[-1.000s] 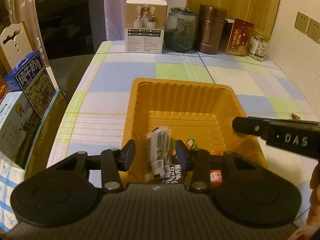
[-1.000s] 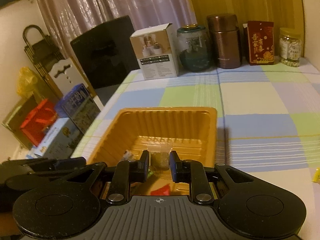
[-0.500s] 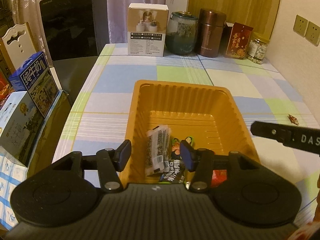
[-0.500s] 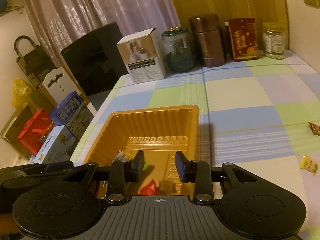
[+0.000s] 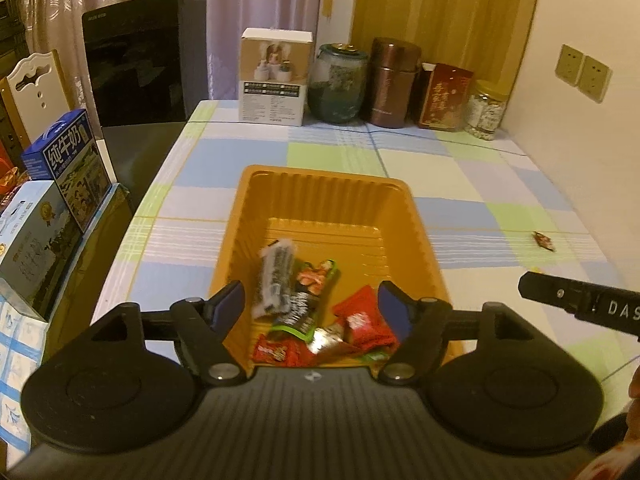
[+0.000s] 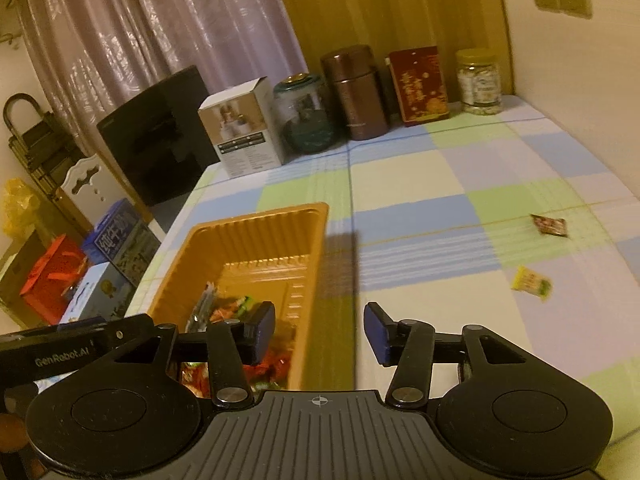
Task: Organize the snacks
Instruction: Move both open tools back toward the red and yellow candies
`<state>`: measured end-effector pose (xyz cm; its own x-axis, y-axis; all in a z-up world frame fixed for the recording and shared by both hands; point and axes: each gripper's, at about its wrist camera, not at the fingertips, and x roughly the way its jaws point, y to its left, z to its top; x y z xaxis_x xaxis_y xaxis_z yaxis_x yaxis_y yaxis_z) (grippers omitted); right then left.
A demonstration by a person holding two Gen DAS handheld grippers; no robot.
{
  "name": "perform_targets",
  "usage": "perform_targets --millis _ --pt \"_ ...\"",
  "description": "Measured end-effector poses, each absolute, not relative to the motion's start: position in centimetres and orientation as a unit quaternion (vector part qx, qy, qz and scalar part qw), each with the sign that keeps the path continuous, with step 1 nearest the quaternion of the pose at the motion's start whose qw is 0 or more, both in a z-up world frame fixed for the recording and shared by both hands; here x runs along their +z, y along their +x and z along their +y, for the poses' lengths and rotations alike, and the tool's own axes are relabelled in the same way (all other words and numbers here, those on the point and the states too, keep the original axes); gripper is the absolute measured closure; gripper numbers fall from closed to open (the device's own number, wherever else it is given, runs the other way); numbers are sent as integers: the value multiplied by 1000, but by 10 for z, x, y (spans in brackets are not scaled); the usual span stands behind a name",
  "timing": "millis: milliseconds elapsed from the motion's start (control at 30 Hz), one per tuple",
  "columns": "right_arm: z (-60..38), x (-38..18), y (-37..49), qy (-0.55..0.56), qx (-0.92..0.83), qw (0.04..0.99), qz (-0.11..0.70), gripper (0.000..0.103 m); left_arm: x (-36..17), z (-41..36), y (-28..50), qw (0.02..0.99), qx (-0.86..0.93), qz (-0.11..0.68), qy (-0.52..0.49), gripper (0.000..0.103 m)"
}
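While both grippers hang empty over the near end of the orange tray (image 5: 328, 184), their jaws having just been opening, two snacks lie loose on the counter (image 6: 440, 184) to the right: a yellow packet (image 6: 533, 282) and, farther, a red one (image 6: 549, 225). The right gripper (image 6: 320, 332), parted about halfway, is nearer them; the left gripper (image 5: 312, 308) gapes wider above the tray's wrappers.
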<state>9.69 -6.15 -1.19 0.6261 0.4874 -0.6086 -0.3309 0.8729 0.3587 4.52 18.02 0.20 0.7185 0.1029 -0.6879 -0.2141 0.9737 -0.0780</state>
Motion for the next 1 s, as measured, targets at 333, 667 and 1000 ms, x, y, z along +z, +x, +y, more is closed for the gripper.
perform_targets --millis 333,667,1000 --pt "-101 -4 68 89 185 906 369 52 14 147 24 929 66 354 -80 23" --pt "-138 -5 52 83 152 913 371 50 17 114 11 932 46 353 -76 17" --pt "-174 -9 49 94 121 917 368 49 17 83 15 933 17 354 -66 14"
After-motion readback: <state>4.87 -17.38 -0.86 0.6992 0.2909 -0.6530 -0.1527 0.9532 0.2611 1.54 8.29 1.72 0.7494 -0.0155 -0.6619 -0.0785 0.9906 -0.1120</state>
